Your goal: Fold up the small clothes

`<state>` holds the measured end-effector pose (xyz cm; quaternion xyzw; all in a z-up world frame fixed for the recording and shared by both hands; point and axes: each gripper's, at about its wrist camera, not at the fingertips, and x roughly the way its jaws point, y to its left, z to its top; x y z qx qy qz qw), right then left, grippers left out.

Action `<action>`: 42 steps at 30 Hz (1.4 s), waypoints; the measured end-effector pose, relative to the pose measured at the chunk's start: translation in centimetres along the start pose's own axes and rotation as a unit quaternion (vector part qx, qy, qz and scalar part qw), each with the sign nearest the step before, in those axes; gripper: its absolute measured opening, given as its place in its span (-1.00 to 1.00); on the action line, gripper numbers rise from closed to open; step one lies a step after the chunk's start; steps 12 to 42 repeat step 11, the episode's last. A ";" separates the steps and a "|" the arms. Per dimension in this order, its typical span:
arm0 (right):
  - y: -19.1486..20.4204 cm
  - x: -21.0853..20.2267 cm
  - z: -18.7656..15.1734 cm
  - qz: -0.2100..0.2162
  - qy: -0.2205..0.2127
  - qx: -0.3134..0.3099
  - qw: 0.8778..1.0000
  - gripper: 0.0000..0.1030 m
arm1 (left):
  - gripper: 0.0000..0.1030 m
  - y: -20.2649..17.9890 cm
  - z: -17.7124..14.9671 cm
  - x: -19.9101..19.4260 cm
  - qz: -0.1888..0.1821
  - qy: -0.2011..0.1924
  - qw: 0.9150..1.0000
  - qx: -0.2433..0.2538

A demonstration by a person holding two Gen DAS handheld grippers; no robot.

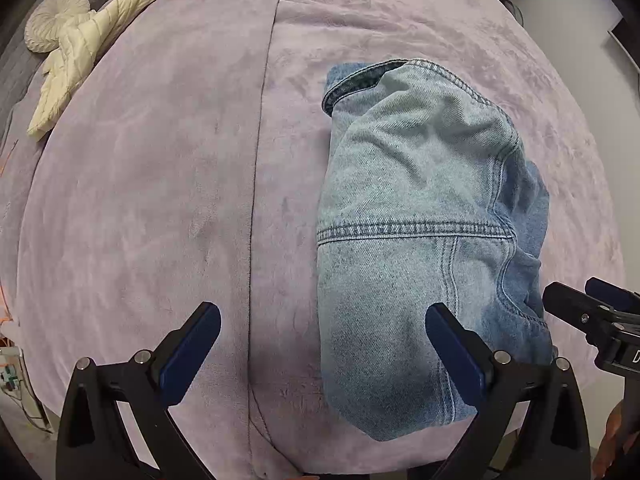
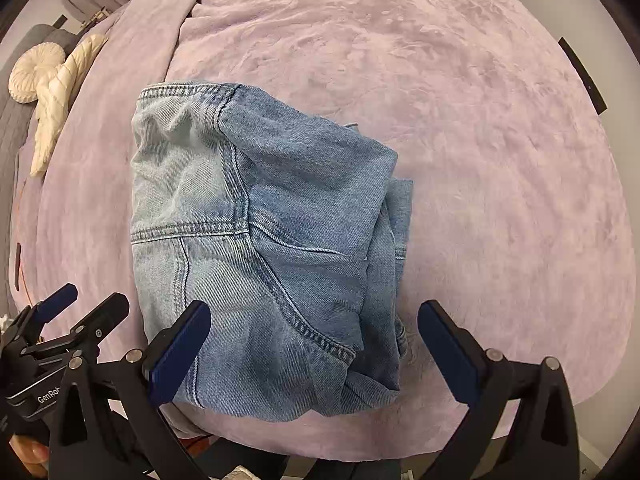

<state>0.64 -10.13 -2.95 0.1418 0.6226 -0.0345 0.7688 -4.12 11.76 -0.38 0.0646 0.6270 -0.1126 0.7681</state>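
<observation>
Right wrist view — folded denim garment [image 2: 260, 248] on lilac blanket [image 2: 480, 160], both claws open.

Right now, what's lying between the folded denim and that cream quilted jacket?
Only bare lilac blanket, crossed by one long seam, lies between the folded denim and the cream quilted jacket. The left wrist view shows it best.

Wide bare lilac blanket [image 1: 160, 200] left of the folded denim garment [image 1: 412, 240], crossed only by a flat seam [image 1: 256, 200]. More open blanket right of and beyond the denim. Cream quilted jacket [image 1: 80, 52] and round cushion [image 1: 52, 20] far left, well apart.
</observation>
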 end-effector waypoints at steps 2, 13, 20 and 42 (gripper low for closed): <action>0.0 0.0 0.0 0.000 0.000 0.000 1.000 1.00 | 0.99 0.1 0.0 0.0 0.018 -0.006 1.000 0.000; -0.1 0.1 0.1 -0.002 0.000 0.004 1.000 1.00 | 0.99 0.2 0.2 -0.2 0.014 -0.023 1.000 0.010; -0.1 0.1 0.1 -0.002 0.000 0.004 1.000 1.00 | 0.99 0.2 0.2 -0.2 0.014 -0.023 1.000 0.010; -0.1 0.1 0.1 -0.002 0.000 0.004 1.000 1.00 | 0.99 0.2 0.2 -0.2 0.014 -0.023 1.000 0.010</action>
